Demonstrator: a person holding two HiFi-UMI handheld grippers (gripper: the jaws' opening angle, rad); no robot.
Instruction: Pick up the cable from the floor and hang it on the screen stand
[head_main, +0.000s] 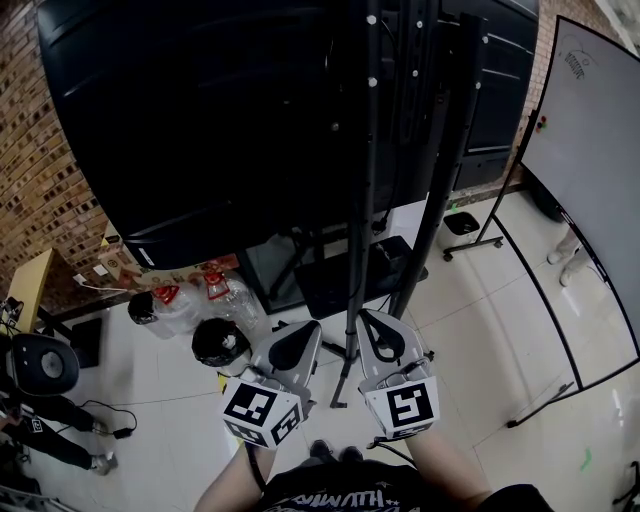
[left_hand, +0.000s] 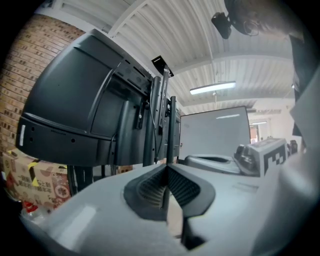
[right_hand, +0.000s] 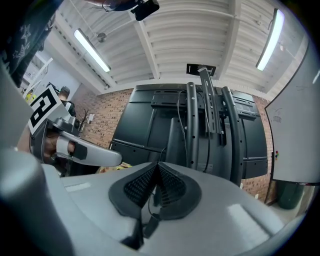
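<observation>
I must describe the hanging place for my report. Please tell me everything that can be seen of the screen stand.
The screen stand is black and looks like metal. It has slim upright posts with rows of small holes, and it stands upright on the pale tiled floor. It carries a large dark screen, seen from behind, fixed on vertical mounting rails. A flat dark shelf sits low between its legs.

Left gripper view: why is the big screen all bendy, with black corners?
Left gripper view: a wide lens bends the screen and darkens the corners, and the left tongs up close look blurry. Right gripper view: same bending, and the ceiling lamps glare white. Head view: the screen's back is nearly pure black.
</observation>
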